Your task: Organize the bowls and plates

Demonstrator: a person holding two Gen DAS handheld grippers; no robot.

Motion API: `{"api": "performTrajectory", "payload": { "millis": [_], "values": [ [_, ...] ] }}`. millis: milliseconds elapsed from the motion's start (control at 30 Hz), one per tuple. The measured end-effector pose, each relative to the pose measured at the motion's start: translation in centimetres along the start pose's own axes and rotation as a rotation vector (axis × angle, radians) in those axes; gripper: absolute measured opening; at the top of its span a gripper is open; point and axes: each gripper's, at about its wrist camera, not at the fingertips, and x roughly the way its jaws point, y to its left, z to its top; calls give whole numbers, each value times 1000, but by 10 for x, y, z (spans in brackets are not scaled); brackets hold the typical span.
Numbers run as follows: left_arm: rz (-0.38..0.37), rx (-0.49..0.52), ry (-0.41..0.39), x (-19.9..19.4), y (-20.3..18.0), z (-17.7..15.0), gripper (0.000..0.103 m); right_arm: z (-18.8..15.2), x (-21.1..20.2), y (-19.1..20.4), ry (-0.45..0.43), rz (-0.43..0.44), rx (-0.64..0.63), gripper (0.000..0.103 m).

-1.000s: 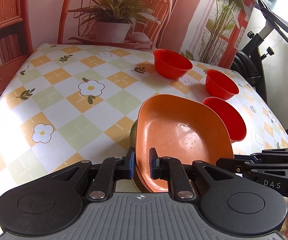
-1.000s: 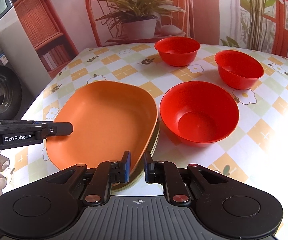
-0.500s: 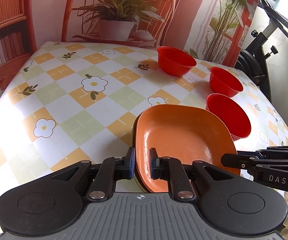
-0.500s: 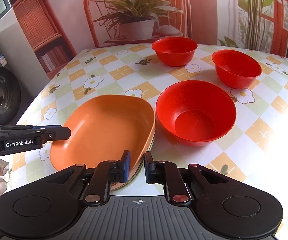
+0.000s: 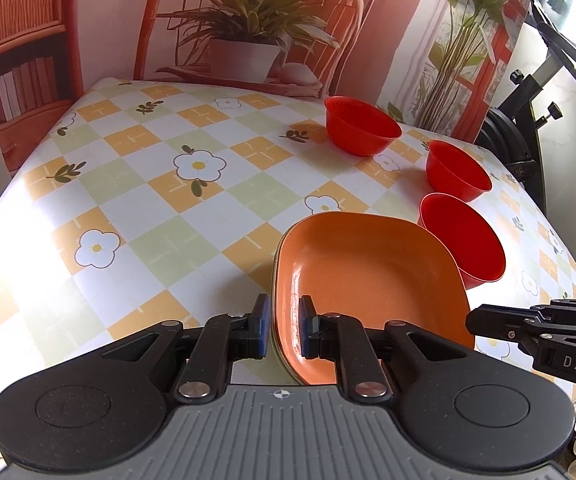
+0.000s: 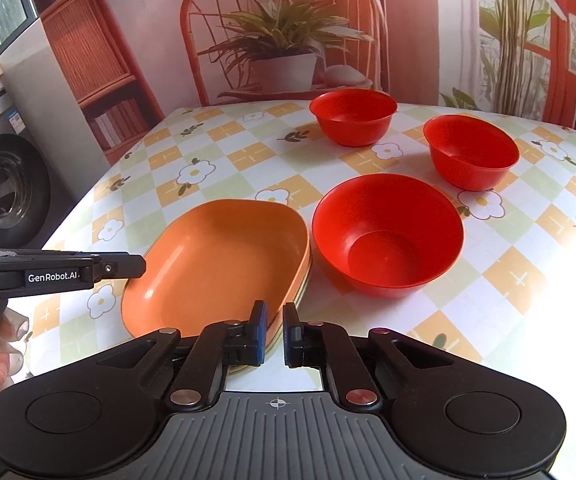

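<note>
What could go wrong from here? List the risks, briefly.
1. The left gripper and right gripper have their jaws astride only the thin rim of the orange plate; it could slip or tilt if lifted.
2. A paler plate lies underneath; the jaws might catch both or drag it.
3. The nearest red bowl sits close beside the plates; sliding them could knock it.

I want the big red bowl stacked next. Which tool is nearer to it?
Right. The right tool is at the orange plate's edge beside the big red bowl; the left tool straddles the plate's far rim, away from it.
</note>
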Motion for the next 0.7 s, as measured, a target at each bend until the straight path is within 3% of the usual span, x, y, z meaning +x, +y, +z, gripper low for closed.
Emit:
{"api": "performTrajectory", "payload": {
  "millis": [400, 500, 700],
  "values": [
    [11, -9, -3, 0, 0, 1, 15, -2, 6, 0, 14, 8, 7, 8],
    [28, -9, -26, -8, -1, 6, 15, 5, -4, -7, -36, 14, 32, 13],
    [-13, -53, -109, -35, -6, 33, 15, 34, -45, -37, -181, -20, 69, 13]
  ]
}}
